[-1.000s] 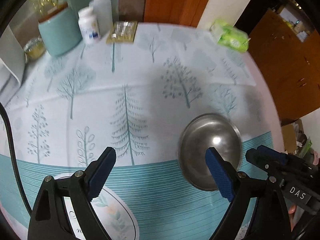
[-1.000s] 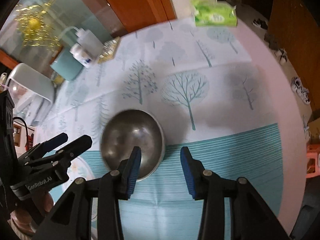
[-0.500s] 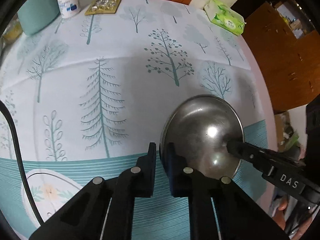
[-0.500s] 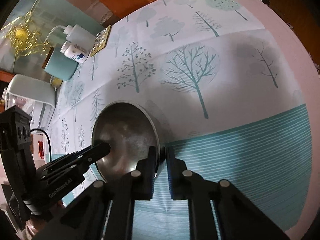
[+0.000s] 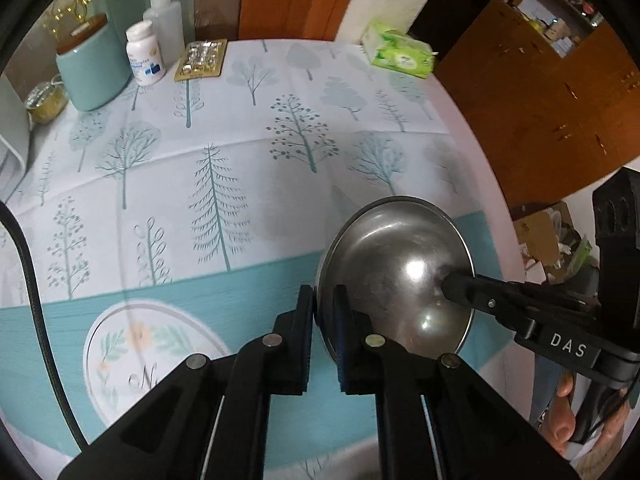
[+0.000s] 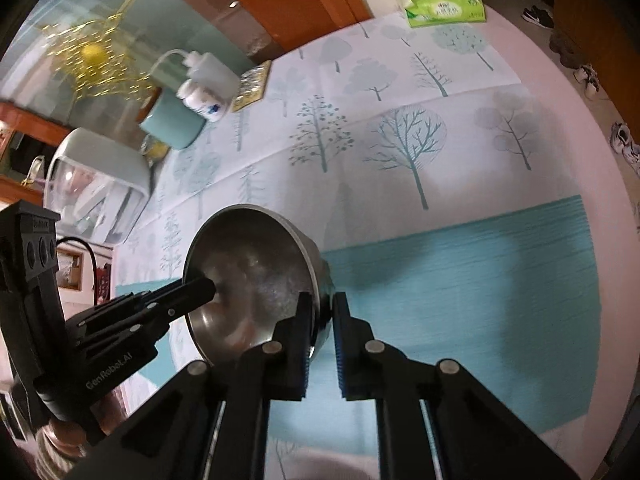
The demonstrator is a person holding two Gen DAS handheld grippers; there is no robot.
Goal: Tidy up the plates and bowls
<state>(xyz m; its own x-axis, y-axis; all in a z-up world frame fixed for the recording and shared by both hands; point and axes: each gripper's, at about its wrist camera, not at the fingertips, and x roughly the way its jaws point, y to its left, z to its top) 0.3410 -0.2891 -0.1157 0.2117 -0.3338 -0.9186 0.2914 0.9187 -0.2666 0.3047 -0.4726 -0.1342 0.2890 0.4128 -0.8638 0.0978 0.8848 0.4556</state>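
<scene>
Left gripper (image 5: 324, 312) clamping steel bowl's (image 5: 394, 268) near rim; right gripper (image 6: 320, 316) pinching opposite rim; bowl tilting above floral plate (image 5: 132, 344).

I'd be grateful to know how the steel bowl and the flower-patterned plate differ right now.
The shiny steel bowl is deep and plain; the white flower-patterned plate is flat and decorated. The bowl is clamped at opposite rims by the left gripper and right gripper; the plate lies ungripped. Both are round.

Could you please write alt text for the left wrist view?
The left tongs pinch the near rim of a round stainless-steel bowl, while the right tongs grip its opposite rim. Below lies a tree-patterned white and teal tablecloth, with a floral white plate at lower left.
</scene>
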